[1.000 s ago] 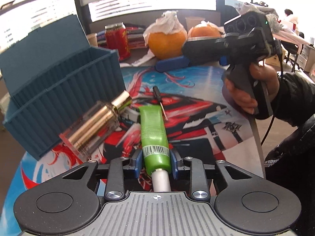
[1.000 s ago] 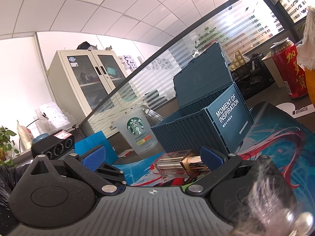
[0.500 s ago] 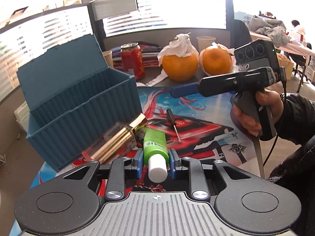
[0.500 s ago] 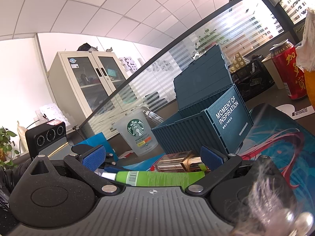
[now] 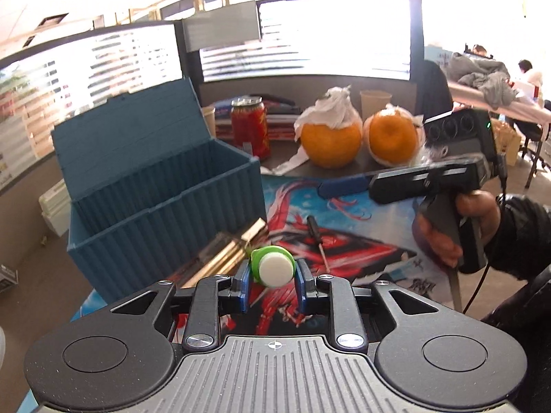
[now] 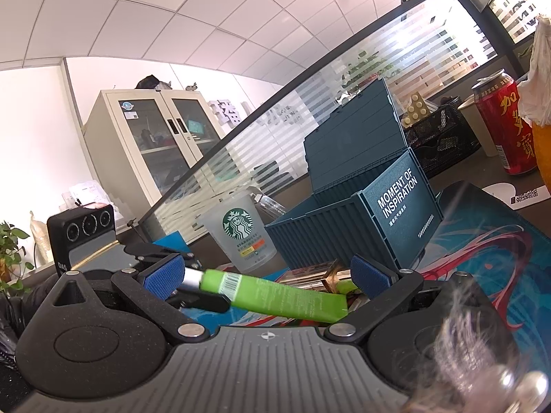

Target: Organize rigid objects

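Observation:
My left gripper [image 5: 272, 284] is shut on a green tube with a white cap [image 5: 273, 268] and holds it lifted off the mat, cap towards the camera. The tube also shows in the right wrist view [image 6: 275, 297], held level. An open blue container-style box [image 5: 165, 203] stands to the left, lid up; it also shows in the right wrist view [image 6: 365, 220]. A clear case with gold cylinders [image 5: 224, 256] lies in front of the box. A small black screwdriver [image 5: 318, 237] lies on the mat. My right gripper [image 6: 267, 275] is open and empty, hovering at the right [image 5: 347, 187].
Two oranges [image 5: 330, 144] with tissue, a red can [image 5: 249, 127] and a paper cup [image 5: 375, 101] stand behind the colourful mat [image 5: 361, 227]. A Starbucks cup [image 6: 241, 234] and a black mesh basket [image 6: 440, 144] stand near the box.
My left gripper has lifted the green tube off the mat and tilted it up, so its cap now faces the camera. The right gripper has stayed about where it was.

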A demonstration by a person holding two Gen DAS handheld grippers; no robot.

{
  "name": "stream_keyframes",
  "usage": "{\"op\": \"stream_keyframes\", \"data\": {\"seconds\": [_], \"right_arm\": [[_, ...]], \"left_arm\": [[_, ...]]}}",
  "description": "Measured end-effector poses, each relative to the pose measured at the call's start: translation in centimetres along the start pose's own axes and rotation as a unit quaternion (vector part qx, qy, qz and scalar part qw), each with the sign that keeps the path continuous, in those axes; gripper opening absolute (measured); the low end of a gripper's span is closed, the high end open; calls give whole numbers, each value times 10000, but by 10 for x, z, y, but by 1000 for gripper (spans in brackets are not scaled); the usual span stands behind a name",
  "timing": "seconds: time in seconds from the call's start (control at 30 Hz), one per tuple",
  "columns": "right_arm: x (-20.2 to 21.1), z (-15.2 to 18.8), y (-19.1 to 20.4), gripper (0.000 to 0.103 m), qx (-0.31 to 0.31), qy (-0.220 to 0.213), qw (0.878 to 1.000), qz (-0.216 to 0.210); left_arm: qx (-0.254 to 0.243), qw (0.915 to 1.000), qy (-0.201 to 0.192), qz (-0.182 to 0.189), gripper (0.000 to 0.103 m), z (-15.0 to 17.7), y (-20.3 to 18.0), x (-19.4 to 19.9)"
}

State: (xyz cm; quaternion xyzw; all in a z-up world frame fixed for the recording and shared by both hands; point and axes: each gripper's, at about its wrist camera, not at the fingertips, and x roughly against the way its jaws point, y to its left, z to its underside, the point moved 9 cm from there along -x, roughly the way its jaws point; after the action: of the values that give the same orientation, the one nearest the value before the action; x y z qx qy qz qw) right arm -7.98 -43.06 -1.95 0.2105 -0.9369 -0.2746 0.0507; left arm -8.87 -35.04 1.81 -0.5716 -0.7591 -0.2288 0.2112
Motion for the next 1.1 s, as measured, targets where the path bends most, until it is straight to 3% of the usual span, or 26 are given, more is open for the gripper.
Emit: {"op": "stream_keyframes", "data": {"seconds": [0.27, 0.5, 0.73, 0.83, 0.97, 1.1], "right_arm": [[0, 0, 0, 103, 1, -4, 10000, 4], [0, 0, 0, 103, 4, -8, 10000, -7], [0, 0, 0, 103, 16, -12, 10000, -2], [0, 0, 1, 103, 16, -6, 10000, -6], [1, 0, 1, 103, 4, -24, 10000, -18], [2, -1, 0, 103, -23, -60, 10000, -27]], "left_arm": [[34, 9996, -257, -93, 21, -16, 4, 8], [191, 9986, -414, -256, 13, -25, 21, 18], [391, 9984, -103, -386, 13, -8, 34, 5], [363, 9992, 60, -182, 14, -1, 26, -4], [-235, 9990, 365, 134, 19, 10, 0, -22], [-564, 9940, 310, 879, 22, 11, -25, -27]]}}
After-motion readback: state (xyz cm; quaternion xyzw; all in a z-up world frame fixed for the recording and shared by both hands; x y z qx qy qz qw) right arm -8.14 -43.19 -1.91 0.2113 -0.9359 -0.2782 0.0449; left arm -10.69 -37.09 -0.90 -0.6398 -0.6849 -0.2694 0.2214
